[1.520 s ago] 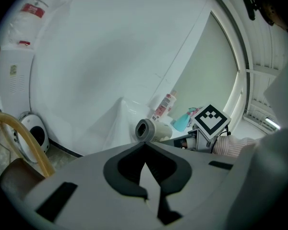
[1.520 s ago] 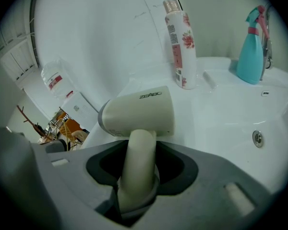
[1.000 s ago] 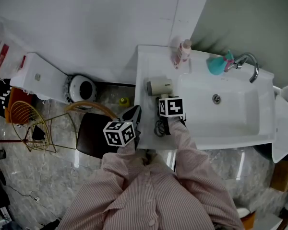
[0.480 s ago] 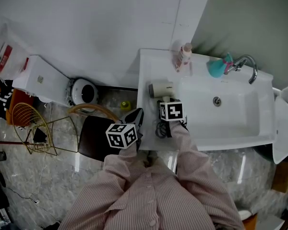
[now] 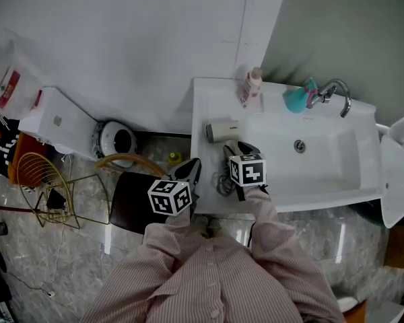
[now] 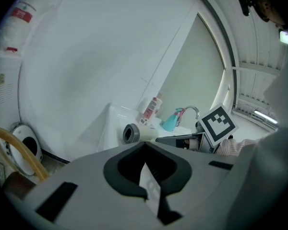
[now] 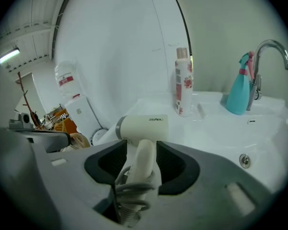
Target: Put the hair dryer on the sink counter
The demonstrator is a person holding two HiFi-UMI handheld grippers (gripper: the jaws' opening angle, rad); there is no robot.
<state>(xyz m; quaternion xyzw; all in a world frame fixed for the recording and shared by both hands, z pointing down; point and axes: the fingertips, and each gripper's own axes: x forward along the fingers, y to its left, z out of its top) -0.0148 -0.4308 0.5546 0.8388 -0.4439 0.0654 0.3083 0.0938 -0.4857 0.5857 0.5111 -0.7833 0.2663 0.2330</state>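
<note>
The cream hair dryer (image 5: 222, 130) lies on the left part of the white sink counter (image 5: 205, 103), barrel pointing left, its coiled cord (image 5: 224, 180) near the front edge. In the right gripper view the hair dryer (image 7: 144, 127) has its handle between the jaws of my right gripper (image 7: 141, 152), with a gap on the left side. Those jaws are closing. My right gripper (image 5: 234, 148) is just in front of the dryer. My left gripper (image 5: 192, 168) hangs shut and empty off the counter's left edge. The left gripper view also shows the hair dryer (image 6: 134, 133).
A floral bottle (image 5: 251, 86) stands at the counter's back. A teal spray bottle (image 5: 297, 96) sits by the faucet (image 5: 333, 89), and the basin (image 5: 316, 160) lies to the right. Left of the counter, on the floor, are a dark stool (image 5: 131, 194) and a gold wire rack (image 5: 40, 180).
My right gripper has drawn back toward me from the hair dryer, which stays lying on the counter. The left gripper has hardly moved.
</note>
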